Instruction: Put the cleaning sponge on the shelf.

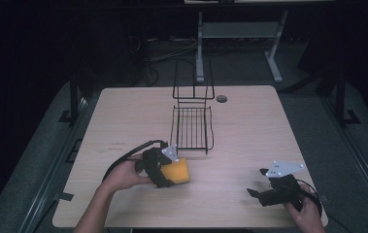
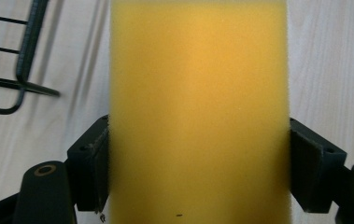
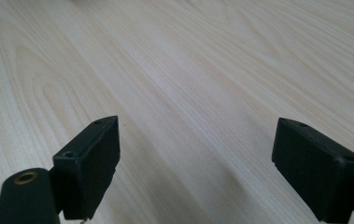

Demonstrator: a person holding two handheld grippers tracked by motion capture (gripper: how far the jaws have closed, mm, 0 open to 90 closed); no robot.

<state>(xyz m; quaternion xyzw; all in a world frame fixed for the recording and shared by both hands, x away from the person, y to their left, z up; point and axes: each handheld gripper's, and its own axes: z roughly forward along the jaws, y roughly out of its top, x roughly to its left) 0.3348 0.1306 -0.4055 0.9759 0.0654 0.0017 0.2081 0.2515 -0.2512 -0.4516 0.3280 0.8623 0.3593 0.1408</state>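
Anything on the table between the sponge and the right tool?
No. In the high view, bare tabletop separates the yellow sponge from the right tool.

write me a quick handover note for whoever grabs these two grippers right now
Left gripper: shut on the yellow sponge, held at the near left of the table, just short of the black wire rack.
Right gripper: open, holding nothing, low over bare wood at the near right.
Done: sponge gripped.
Left: probably carry the sponge into the rack, which holds nothing so far, then release.
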